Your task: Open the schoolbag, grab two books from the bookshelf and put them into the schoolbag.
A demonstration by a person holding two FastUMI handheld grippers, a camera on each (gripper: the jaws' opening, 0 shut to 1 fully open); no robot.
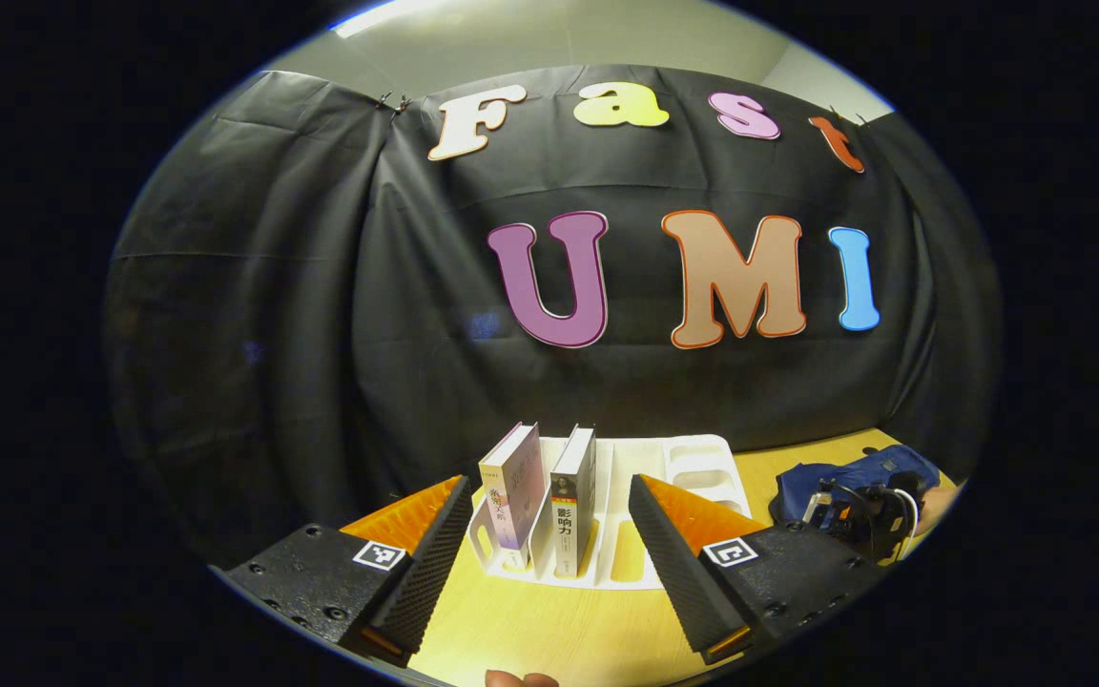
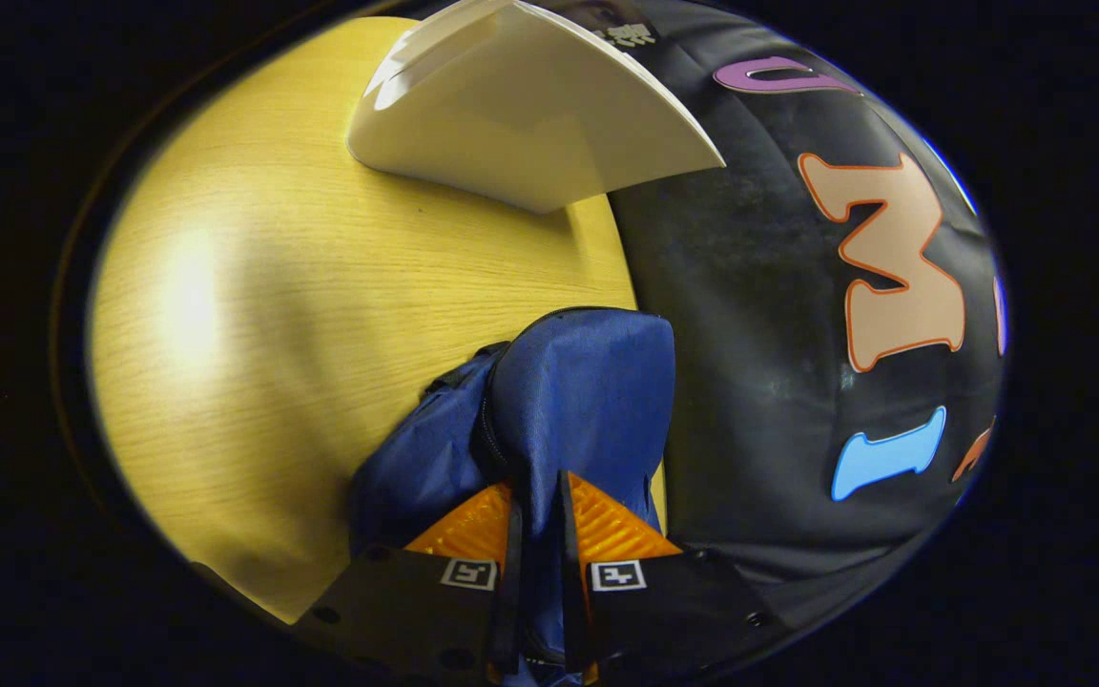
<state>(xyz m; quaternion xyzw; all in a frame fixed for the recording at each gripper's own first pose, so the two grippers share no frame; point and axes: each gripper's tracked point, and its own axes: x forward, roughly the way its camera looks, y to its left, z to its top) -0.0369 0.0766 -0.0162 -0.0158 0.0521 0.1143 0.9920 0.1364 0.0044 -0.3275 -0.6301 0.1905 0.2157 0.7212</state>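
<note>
We pinch a limp fold of the blue schoolbag [image 2: 578, 401] at the desk's [image 2: 254, 286] far edge in our right gripper [image 2: 538, 534], left gripper [image 1: 549, 563] spread wide facing two stiff upright books [image 1: 540, 496] in the white bookshelf [image 1: 693, 468], best gripped across their spines.

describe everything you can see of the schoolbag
The schoolbag is dark blue, of soft woven-looking fabric, slumped and creased on the wooden table by the black cloth wall. A dark zipper line curves along its upper edge; whether it is open cannot be told. The right gripper has its fingers closed on a fold of the fabric. In the left gripper view the bag lies right of the white bookshelf, behind the right gripper.
</note>
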